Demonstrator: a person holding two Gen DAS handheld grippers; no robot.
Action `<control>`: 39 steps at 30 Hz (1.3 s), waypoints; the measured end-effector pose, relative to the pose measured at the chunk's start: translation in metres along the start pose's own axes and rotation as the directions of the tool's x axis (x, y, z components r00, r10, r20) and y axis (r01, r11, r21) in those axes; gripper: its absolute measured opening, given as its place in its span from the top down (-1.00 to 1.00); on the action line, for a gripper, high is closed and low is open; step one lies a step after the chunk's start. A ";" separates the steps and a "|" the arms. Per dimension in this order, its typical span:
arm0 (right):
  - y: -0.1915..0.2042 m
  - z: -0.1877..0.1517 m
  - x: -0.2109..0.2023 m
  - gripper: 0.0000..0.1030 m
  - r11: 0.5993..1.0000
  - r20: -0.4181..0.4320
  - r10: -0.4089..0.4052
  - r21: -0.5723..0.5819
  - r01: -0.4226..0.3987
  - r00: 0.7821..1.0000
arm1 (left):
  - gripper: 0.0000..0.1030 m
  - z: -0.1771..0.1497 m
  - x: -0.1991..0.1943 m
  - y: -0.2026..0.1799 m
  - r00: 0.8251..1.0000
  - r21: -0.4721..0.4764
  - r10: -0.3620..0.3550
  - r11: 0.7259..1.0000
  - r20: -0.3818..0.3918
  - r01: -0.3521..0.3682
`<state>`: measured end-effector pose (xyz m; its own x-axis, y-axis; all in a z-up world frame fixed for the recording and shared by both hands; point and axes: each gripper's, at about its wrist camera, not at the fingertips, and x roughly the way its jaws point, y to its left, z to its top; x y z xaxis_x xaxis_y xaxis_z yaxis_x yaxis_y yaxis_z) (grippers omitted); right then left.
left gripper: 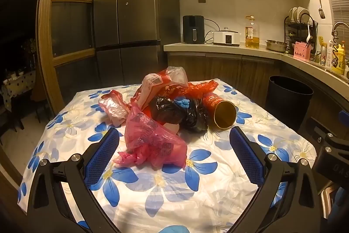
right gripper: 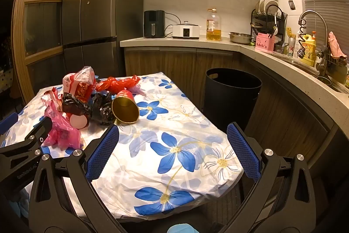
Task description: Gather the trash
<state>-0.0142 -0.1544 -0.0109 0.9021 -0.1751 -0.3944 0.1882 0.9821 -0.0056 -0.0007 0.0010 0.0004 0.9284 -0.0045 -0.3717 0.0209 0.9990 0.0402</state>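
Both pairs of blue-padded jaws stand wide apart with nothing between them, hovering above the near edge of the flowered tablecloth [left gripper: 152,195]. Starting at the left, the left gripper [left gripper: 174,145] points straight at the heap of trash: a crumpled pink plastic bag [left gripper: 150,141] lies just ahead of its fingertips, almost between them, and is the nearest piece. Behind it sit a paler pink bag [left gripper: 113,107], a red-and-white printed bag [left gripper: 157,84], a knotted black bag [left gripper: 174,113] and a red crinkled bag [left gripper: 200,86]. On the heap's right side a red paper cup [left gripper: 220,110] lies on its side, its long axis running back to front with the gold-lined mouth turned toward the cameras. Further right, the right gripper [right gripper: 173,138] faces mostly bare cloth; the heap lies off to its left, with the cup [right gripper: 125,107] just beyond its left finger. A black bin [right gripper: 232,95] stands on the floor past the table's right edge, well apart from the heap, closer to the right hand. By my reading, the left hand is better placed for the pink bag, the right for the cup.
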 end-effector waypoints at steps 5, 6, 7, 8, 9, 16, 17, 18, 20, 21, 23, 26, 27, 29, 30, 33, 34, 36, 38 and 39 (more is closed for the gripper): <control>0.000 0.000 0.000 -0.91 1.000 0.002 -0.002 -0.001 0.002 1.000 | -0.89 0.000 0.000 0.001 1.000 0.000 -0.004 1.000 -0.009 0.004; 0.000 0.000 0.000 -0.91 1.000 0.001 -0.002 -0.001 0.002 1.000 | -0.89 0.000 -0.001 0.001 1.000 0.001 -0.005 1.000 -0.010 0.005; 0.000 0.000 0.000 -0.91 1.000 0.001 -0.002 -0.001 0.002 1.000 | -0.89 0.000 -0.001 0.000 1.000 0.002 -0.005 1.000 -0.010 0.005; 0.000 0.001 0.000 -0.91 1.000 0.001 -0.002 -0.001 0.002 1.000 | -0.89 0.000 -0.002 0.000 1.000 0.005 -0.003 1.000 -0.009 0.003; 0.000 0.000 0.001 -0.91 1.000 -0.001 -0.002 -0.001 0.002 1.000 | -0.89 0.000 -0.003 -0.001 1.000 0.006 -0.002 1.000 -0.010 0.002; 0.001 0.001 0.000 -0.91 1.000 0.000 -0.002 -0.001 0.002 1.000 | -0.89 0.004 -0.001 0.001 1.000 -0.006 -0.008 1.000 -0.012 0.008; 0.001 0.002 0.000 -0.91 1.000 -0.001 -0.002 -0.001 0.002 1.000 | -0.89 0.005 -0.001 0.001 1.000 -0.008 -0.009 1.000 -0.013 0.009; 0.001 0.002 0.000 -0.91 1.000 0.000 -0.001 -0.001 0.001 1.000 | -0.89 0.005 -0.001 0.001 1.000 -0.007 -0.011 1.000 -0.012 0.011; 0.001 0.002 0.000 -0.91 1.000 0.000 -0.002 -0.001 0.002 1.000 | -0.89 0.005 -0.001 0.001 1.000 -0.007 -0.010 1.000 -0.012 0.010; 0.001 0.002 0.000 -0.91 1.000 -0.001 -0.002 0.000 0.002 1.000 | -0.89 0.006 -0.002 0.001 1.000 -0.007 -0.010 1.000 -0.013 0.010; 0.001 0.003 0.000 -0.91 1.000 0.000 -0.002 -0.001 0.002 1.000 | -0.89 0.006 -0.002 0.001 1.000 -0.007 -0.012 1.000 -0.012 0.012; 0.001 0.003 0.000 -0.91 1.000 0.001 -0.001 -0.001 0.001 1.000 | -0.89 0.005 -0.001 0.001 1.000 -0.007 -0.011 1.000 -0.011 0.011; 0.002 0.003 0.000 -0.91 1.000 0.001 -0.001 -0.001 0.001 1.000 | -0.89 0.005 -0.001 0.001 1.000 -0.008 -0.011 1.000 -0.012 0.011; 0.002 0.004 0.000 -0.91 1.000 0.001 -0.001 0.000 0.001 1.000 | -0.89 0.005 -0.001 0.001 1.000 -0.008 -0.012 1.000 -0.012 0.012; 0.002 0.004 0.000 -0.91 1.000 0.001 -0.001 0.000 0.001 1.000 | -0.89 0.005 -0.002 0.001 1.000 -0.008 -0.012 1.000 -0.012 0.012; 0.001 0.004 0.000 -0.91 1.000 0.001 -0.002 0.000 0.002 1.000 | -0.89 0.006 -0.002 0.000 1.000 -0.005 -0.014 1.000 -0.012 0.014; 0.001 0.004 0.000 -0.91 1.000 0.002 -0.002 0.000 0.002 1.000 | -0.89 0.007 -0.002 -0.001 1.000 -0.004 -0.016 1.000 -0.012 0.016; 0.001 0.004 -0.001 -0.91 1.000 0.001 -0.002 -0.001 0.002 1.000 | -0.89 0.007 -0.002 -0.001 1.000 -0.004 -0.018 1.000 -0.012 0.018; 0.001 0.004 -0.001 -0.91 1.000 0.002 -0.001 -0.001 0.001 1.000 | -0.89 0.008 -0.002 -0.002 1.000 -0.004 -0.018 1.000 -0.012 0.018; 0.001 0.004 -0.001 -0.91 1.000 0.002 -0.002 -0.001 0.002 1.000 | -0.89 0.007 -0.002 -0.001 1.000 -0.004 -0.016 1.000 -0.013 0.016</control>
<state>-0.0130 -0.1532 -0.0069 0.9026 -0.1769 -0.3926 0.1893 0.9819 -0.0073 0.0005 -0.0007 0.0077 0.9231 -0.0201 -0.3839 0.0342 0.9990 0.0301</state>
